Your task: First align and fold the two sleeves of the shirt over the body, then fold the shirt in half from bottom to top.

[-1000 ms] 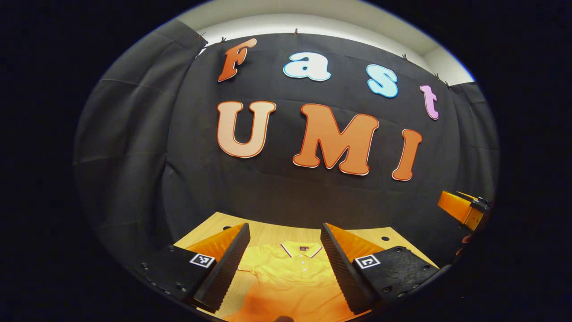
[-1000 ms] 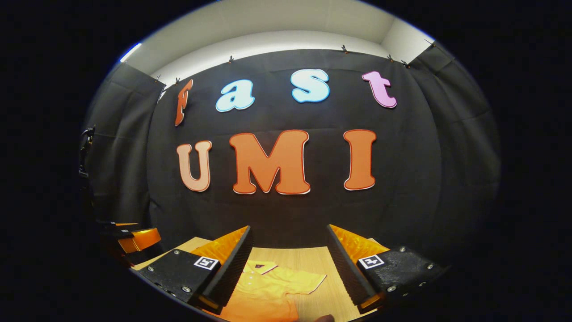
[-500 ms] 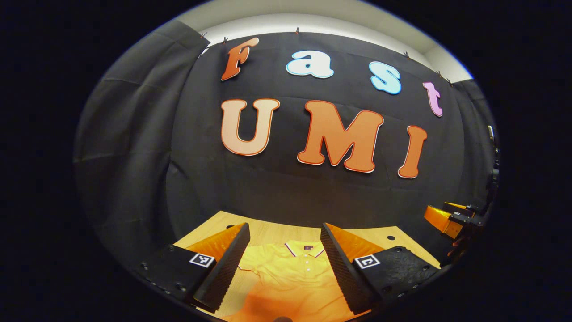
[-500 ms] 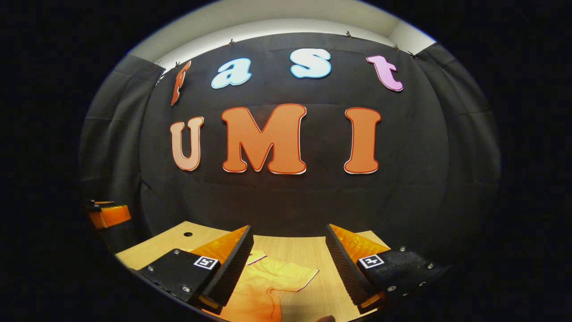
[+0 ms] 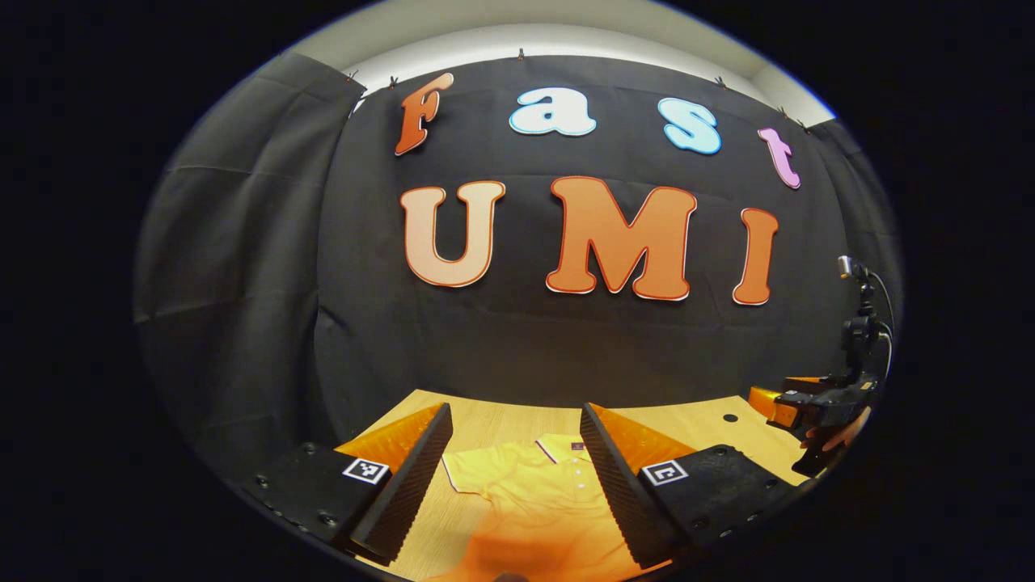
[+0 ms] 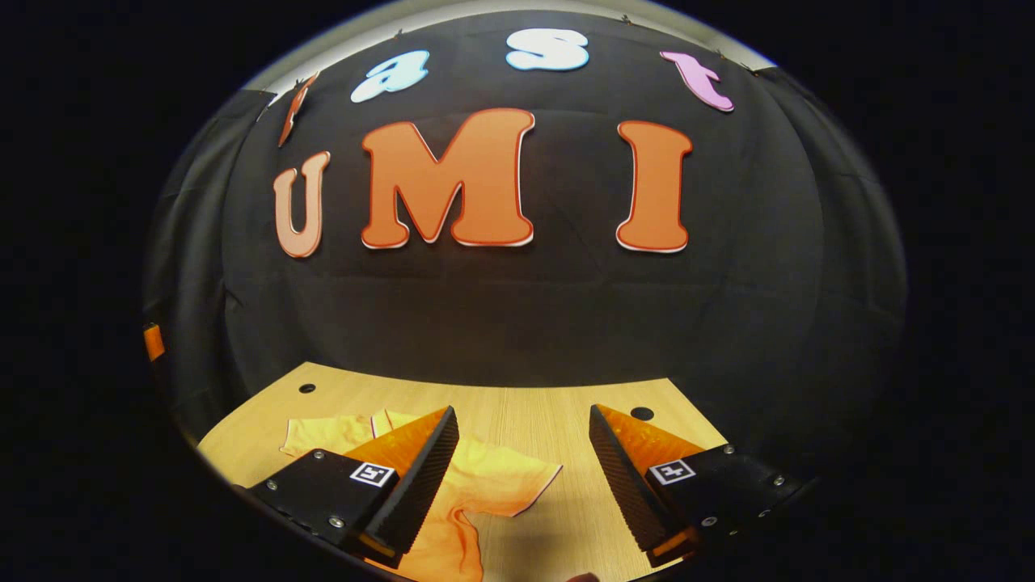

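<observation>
At the bottom of the left gripper view, I see the left gripper [image 5: 513,485] with its jaws spread wide and nothing between them; the right gripper [image 6: 521,481], at the bottom of the right gripper view, is likewise wide and empty. Just beyond the left gripper's fingers, lower centre of the frame, the yellow shirt [image 5: 530,501] lies flat on the wooden table [image 5: 493,420], collar toward the far edge, one short sleeve [image 5: 473,473] spread out to the left. In the right gripper view the other sleeve [image 6: 509,485] extends to the right of the left finger, lower centre, unfolded on the table. Farther off, at the right edge of the left gripper view, the right gripper appears again with a hand [image 5: 841,436] on it, above the table's right side. Behind the table hangs the black cloth wall [image 5: 242,283]. I judge that the first step, folding the sleeves, has not begun. The next move calls for lowering each gripper to its sleeve's outer edge, pinching the fabric, and carrying both inward together over the body.
</observation>
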{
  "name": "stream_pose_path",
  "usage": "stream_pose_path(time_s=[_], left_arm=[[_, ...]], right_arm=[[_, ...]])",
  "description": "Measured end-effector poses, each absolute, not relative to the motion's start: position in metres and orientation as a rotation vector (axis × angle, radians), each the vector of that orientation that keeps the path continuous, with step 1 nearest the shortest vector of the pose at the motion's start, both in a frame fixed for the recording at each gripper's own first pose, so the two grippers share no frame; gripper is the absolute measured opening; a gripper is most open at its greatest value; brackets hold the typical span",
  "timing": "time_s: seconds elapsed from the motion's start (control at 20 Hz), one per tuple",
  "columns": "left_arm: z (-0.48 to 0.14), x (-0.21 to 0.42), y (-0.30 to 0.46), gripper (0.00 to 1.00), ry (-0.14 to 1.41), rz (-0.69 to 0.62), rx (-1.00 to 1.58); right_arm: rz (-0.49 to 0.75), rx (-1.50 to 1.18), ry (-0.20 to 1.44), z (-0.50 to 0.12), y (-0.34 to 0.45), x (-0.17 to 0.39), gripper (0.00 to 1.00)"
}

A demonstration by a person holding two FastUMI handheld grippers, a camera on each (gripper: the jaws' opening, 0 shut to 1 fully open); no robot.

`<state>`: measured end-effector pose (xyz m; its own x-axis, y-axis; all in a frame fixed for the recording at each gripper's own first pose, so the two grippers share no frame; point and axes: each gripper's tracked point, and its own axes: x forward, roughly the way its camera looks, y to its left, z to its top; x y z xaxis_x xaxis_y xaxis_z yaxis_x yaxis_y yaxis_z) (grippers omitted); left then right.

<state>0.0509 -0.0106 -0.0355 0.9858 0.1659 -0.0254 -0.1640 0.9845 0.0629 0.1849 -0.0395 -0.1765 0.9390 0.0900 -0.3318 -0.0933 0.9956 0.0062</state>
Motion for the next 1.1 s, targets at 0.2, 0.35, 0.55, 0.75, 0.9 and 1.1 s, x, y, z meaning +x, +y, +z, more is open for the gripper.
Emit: stream_pose_path(time_s=[0.2, 0.35, 0.55, 0.75, 0.9, 1.1], left_arm=[[-0.041, 0.053, -0.008, 0.98, 0.055, 0.197, 0.079], [-0.047, 0.05, -0.004, 0.98, 0.064, 0.23, 0.093], [-0.057, 0.042, -0.001, 0.98, 0.094, 0.27, 0.101], [-0.069, 0.032, 0.001, 0.98, 0.126, 0.31, 0.114], [-0.076, 0.023, 0.003, 0.98, 0.144, 0.34, 0.11], [-0.086, 0.017, 0.004, 0.98, 0.175, 0.37, 0.098]], right_arm=[[0.108, -0.005, 0.442, -0.211, -0.036, 0.203, 0.98], [0.115, 0.013, 0.532, -0.237, -0.033, 0.215, 0.98], [0.13, 0.033, 0.647, -0.269, -0.036, 0.221, 0.98], [0.136, 0.061, 0.772, -0.302, -0.037, 0.232, 0.96], [0.144, 0.078, 0.878, -0.326, -0.038, 0.236, 0.96], [0.158, 0.124, 1.024, -0.36, -0.034, 0.239, 0.89]])
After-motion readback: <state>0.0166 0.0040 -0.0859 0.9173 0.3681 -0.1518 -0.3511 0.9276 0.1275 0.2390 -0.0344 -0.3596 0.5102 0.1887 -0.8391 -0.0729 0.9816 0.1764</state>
